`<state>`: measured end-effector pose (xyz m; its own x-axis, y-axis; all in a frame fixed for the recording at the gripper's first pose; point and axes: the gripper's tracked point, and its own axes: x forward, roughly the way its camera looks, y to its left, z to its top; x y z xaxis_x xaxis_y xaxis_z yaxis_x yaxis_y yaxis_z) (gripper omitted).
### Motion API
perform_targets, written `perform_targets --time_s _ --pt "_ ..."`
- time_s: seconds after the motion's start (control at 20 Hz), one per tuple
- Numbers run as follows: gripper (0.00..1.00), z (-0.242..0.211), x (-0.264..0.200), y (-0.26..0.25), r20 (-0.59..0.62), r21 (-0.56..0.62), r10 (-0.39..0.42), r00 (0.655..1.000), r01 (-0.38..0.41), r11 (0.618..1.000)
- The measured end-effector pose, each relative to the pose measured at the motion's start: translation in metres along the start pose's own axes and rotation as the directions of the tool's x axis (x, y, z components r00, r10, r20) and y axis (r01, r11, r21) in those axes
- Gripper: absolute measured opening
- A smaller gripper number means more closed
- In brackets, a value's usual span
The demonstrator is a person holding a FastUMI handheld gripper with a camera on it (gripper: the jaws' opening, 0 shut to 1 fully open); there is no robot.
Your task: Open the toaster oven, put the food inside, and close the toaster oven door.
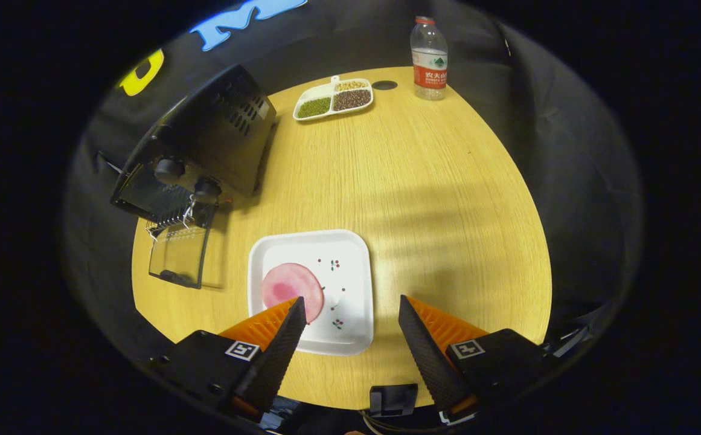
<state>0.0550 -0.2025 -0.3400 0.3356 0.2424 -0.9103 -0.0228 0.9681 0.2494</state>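
Gripper, fingers spread wide & empty, is hovering low-centre over the round pink food slice on the white square plate; black toaster oven w/ glass door already down sits upper left, so I'd be centring both fingers around the slice before closing.

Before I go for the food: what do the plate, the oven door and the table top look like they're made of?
Plate: glossy white, likely ceramic or melamine, with small printed sprigs.
Oven door: clear glass in a dark frame, folded down; table shows through.
Table: pale wood-grain, probably laminate, matte.
Pink slice looks soft.
Gripper is open above the plate.
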Motion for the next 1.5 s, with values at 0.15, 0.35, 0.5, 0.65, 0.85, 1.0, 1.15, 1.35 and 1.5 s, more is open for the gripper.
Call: perform_targets --time_s 0.15,0.35,0.5,0.65,0.85,1.0,1.15,1.35,1.5 --pt "0.99 -0.004 0.013 -0.021 -0.026 0.007 -0.090 0.996 0.090 0.996" --pt "0.97 -0.013 0.024 -0.026 -0.078 -0.029 -0.110 0.991 0.108 0.994" --pt "0.93 -0.016 0.025 -0.025 -0.095 -0.051 -0.150 0.984 0.146 0.988" --pt "0.84 -0.014 0.027 -0.023 -0.126 -0.007 -0.147 0.981 0.147 0.989" --pt "0.57 -0.015 0.032 -0.008 -0.124 -0.081 -0.106 0.987 0.097 0.992" --pt "0.26 -0.016 0.030 -0.004 -0.162 -0.039 -0.092 0.982 0.087 0.995" --pt "0.20 -0.014 0.036 -0.007 -0.191 0.048 -0.059 0.980 0.069 0.996" --pt "0.08 -0.018 0.033 -0.006 -0.222 0.127 0.034 0.974 -0.006 0.992" --pt "0.04 -0.021 0.031 0.000 -0.208 0.124 0.100 0.973 -0.075 0.989"
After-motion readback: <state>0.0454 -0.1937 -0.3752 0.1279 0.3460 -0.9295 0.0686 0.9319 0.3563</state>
